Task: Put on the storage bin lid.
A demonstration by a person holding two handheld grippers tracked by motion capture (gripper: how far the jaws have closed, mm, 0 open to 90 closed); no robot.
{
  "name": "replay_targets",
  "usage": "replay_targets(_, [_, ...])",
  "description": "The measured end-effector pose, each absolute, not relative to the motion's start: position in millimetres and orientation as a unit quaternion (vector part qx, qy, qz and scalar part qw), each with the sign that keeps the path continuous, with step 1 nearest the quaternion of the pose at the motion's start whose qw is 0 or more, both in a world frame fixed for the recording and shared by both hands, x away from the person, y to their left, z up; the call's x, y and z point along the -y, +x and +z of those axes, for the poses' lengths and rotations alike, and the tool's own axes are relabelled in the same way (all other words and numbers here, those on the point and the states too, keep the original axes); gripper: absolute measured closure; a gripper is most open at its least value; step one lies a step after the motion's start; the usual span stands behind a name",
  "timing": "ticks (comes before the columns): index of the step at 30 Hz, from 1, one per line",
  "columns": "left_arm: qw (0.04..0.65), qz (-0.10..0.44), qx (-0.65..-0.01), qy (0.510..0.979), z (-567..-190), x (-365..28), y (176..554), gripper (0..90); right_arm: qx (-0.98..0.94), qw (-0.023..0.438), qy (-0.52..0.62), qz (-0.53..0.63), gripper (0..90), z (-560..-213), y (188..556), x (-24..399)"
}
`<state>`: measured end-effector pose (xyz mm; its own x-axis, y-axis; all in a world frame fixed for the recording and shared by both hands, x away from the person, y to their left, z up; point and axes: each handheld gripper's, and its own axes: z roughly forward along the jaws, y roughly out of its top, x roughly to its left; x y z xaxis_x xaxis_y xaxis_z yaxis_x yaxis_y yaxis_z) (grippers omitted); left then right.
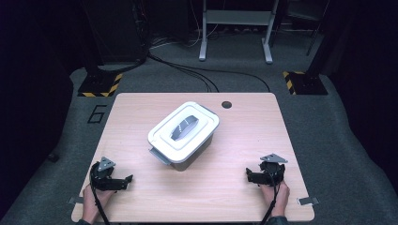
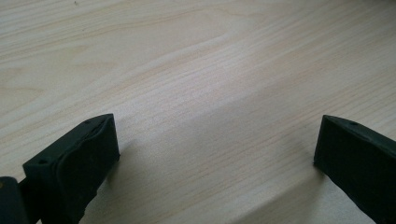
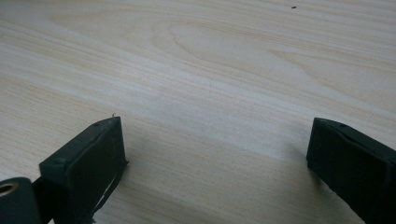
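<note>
A grey storage box with a white lid stands in the middle of the wooden table, its lid on and a grey handle set into the top. My left gripper rests low at the near left corner, jaws pointing right, well clear of the box. In the left gripper view my left gripper is open, with bare wood between the pads. My right gripper sits at the near right, jaws pointing left. In the right gripper view my right gripper is open too, over bare wood.
A round cable hole lies near the table's far edge. Beyond the table, stand bases with yellow-black tape and cables lie on the grey floor. A metal frame stands at the back.
</note>
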<state>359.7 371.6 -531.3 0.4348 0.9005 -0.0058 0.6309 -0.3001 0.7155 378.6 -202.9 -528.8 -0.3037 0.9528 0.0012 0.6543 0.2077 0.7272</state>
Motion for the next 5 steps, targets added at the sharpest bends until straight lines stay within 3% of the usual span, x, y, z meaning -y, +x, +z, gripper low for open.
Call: replay_targets(5, [0.330, 0.203, -0.491, 0.780, -531.2, -371.7, 359.7, 0.0, -0.741, 0.233, 0.542, 0.320, 3.3, -528.8, 378.6, 202.9])
